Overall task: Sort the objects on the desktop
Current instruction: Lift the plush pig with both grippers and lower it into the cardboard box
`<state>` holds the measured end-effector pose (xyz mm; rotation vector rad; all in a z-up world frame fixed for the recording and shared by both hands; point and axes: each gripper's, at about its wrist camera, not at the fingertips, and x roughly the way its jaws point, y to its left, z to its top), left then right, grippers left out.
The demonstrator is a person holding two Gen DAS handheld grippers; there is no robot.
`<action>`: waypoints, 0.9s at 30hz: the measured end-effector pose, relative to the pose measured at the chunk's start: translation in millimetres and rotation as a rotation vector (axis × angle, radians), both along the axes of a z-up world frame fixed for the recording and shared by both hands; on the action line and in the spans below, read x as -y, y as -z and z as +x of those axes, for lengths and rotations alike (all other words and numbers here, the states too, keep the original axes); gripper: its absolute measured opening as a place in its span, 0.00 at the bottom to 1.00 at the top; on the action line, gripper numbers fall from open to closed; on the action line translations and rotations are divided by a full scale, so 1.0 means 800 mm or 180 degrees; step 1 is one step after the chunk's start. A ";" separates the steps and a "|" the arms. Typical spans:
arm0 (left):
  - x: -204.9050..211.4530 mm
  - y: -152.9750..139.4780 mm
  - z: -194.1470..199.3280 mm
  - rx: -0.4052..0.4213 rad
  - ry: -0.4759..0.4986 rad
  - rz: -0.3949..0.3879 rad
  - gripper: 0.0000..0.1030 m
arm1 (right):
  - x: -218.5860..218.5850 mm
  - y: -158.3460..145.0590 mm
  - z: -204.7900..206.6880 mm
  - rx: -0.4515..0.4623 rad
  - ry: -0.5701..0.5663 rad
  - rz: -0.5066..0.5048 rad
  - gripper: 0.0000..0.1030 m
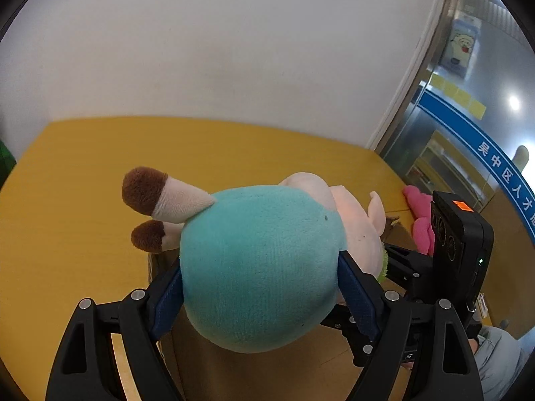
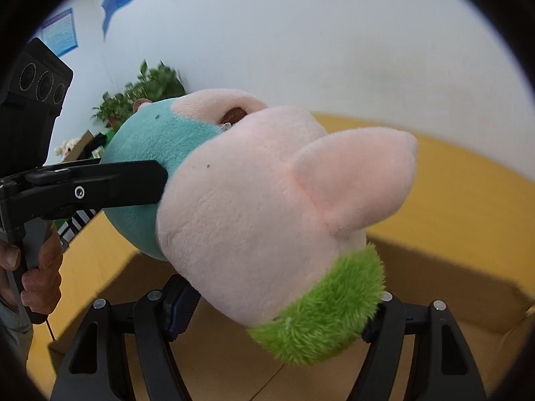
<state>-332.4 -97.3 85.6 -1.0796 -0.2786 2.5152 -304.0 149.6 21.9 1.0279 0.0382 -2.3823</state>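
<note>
A plush toy [image 1: 260, 267] with a teal body, pink head, green tuft and brown-tipped legs is held in the air by both grippers. My left gripper [image 1: 260, 287] is shut on its teal body. My right gripper [image 2: 277, 314] is shut on its pink head [image 2: 254, 227] at the green tuft [image 2: 321, 320]. The left gripper's finger [image 2: 110, 187] shows in the right wrist view, pressed on the teal body. The right gripper's body [image 1: 458, 244] shows at the right in the left wrist view. An open cardboard box [image 2: 468, 287] lies just below the toy.
A yellow table [image 1: 83, 183] stands against a white wall. A pink plush [image 1: 418, 214] lies at the table's right end. The box also shows under the toy [image 1: 234, 367]. Potted plants [image 2: 147, 90] stand at the back left. A glass door is at right.
</note>
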 end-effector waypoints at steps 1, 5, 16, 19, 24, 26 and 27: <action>0.001 0.017 -0.005 0.0110 -0.0020 0.0009 0.84 | 0.002 0.011 -0.003 0.0057 0.0003 0.0039 0.72; -0.004 0.055 -0.008 0.0396 -0.0067 -0.0095 0.84 | 0.011 0.047 -0.013 0.0294 -0.0034 0.0230 0.72; -0.039 0.074 -0.012 0.0676 -0.0193 -0.0594 0.89 | 0.017 0.064 -0.030 0.0823 -0.0016 0.0534 0.78; -0.039 0.068 -0.004 0.0682 -0.0234 -0.0529 0.88 | 0.000 0.055 -0.020 0.0913 -0.0048 0.0583 0.78; -0.046 0.058 0.002 0.0670 -0.0330 -0.0691 0.88 | -0.038 0.040 0.002 0.0886 -0.0047 0.0538 0.76; -0.048 0.048 0.010 0.0653 -0.0333 -0.0691 0.88 | -0.044 0.040 0.006 0.0944 -0.0002 0.0516 0.76; -0.047 0.042 0.017 0.0616 -0.0346 -0.0687 0.88 | -0.049 0.033 0.012 0.0936 0.0021 0.0522 0.76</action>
